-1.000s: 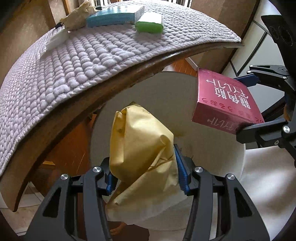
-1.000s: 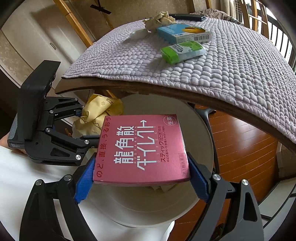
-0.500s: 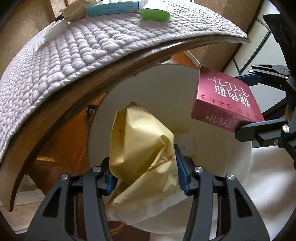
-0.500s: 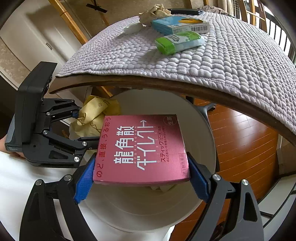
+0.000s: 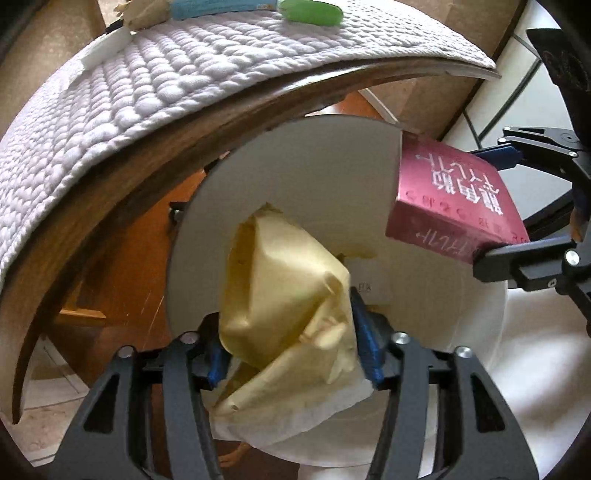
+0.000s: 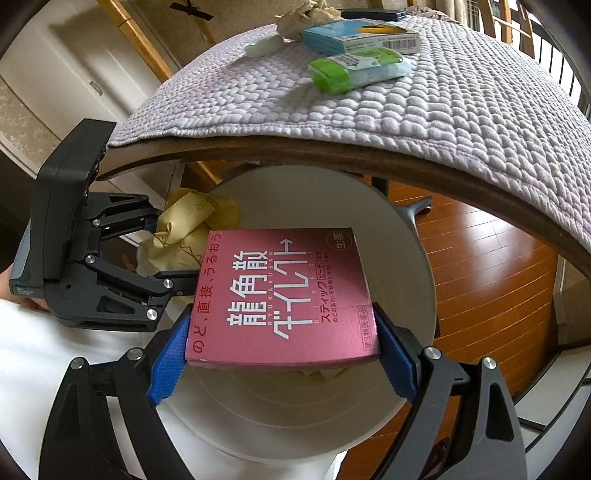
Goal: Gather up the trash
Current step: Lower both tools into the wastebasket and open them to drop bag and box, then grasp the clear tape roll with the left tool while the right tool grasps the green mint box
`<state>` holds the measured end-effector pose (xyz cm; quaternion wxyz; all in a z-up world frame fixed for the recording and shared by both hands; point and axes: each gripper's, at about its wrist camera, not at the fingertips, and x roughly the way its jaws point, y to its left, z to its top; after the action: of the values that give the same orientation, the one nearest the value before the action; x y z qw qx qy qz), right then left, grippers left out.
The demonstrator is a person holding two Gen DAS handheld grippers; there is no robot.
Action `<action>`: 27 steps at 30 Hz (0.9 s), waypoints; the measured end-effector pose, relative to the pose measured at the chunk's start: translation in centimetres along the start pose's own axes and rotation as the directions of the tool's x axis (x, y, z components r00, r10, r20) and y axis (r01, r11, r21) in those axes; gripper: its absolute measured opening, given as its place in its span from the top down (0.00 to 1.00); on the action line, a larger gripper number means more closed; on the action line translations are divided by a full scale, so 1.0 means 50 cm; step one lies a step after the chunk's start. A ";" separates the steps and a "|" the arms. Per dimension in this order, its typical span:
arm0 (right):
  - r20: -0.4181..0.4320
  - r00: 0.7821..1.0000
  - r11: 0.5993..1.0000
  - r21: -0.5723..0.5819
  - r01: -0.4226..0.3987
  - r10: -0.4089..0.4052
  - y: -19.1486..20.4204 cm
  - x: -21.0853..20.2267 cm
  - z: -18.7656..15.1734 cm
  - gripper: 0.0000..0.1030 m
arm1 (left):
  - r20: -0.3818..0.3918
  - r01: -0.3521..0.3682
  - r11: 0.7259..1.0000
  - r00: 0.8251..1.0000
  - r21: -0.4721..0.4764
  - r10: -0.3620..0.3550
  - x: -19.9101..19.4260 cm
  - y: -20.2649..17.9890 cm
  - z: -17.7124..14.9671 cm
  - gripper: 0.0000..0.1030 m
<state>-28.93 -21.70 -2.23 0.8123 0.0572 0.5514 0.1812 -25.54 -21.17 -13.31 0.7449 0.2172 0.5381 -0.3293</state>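
Note:
My left gripper [image 5: 291,354] is shut on a crumpled yellow paper wrapper [image 5: 280,295] and holds it over the open white bin [image 5: 369,162]. My right gripper [image 6: 282,354] is shut on a flat pink box [image 6: 280,295] with Japanese print, also held over the bin [image 6: 406,236]. In the left wrist view the pink box [image 5: 450,199] and right gripper [image 5: 491,206] sit at the bin's right rim. In the right wrist view the wrapper [image 6: 184,229] and left gripper [image 6: 159,247] sit at the bin's left rim. Some trash lies at the bin's bottom.
A wooden table edge [image 6: 369,155] with a quilted grey mat [image 6: 369,107] arches above the bin. On the mat lie a green packet [image 6: 354,68], a blue box [image 6: 358,37], a crumpled paper [image 6: 306,14] and a small white piece [image 6: 264,46]. Wooden floor [image 6: 480,266] lies right.
Both grippers have lowered and moved over the bin's opening with their loads still held. The table edge has risen in both views.

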 end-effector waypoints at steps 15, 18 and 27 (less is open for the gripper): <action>0.278 0.943 0.973 -0.083 0.216 -0.185 0.048 -0.128 0.039 0.04 | 0.246 -0.025 0.999 0.969 0.029 0.017 -0.183 0.021 0.026 0.03; 0.336 0.908 0.951 -0.095 0.296 -0.249 0.050 -0.143 0.078 0.04 | 0.368 -0.081 0.996 0.926 -0.022 0.083 -0.227 0.064 0.064 0.01; 0.337 0.918 0.975 0.009 0.220 -0.211 -0.019 -0.079 0.195 0.04 | 0.325 -0.110 0.960 0.926 -0.256 0.193 -0.150 0.247 0.197 0.01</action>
<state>-21.07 -22.94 4.73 0.9101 0.0145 0.4050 0.0862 -11.62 -17.40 -3.39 0.8716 0.1080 0.4146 -0.2381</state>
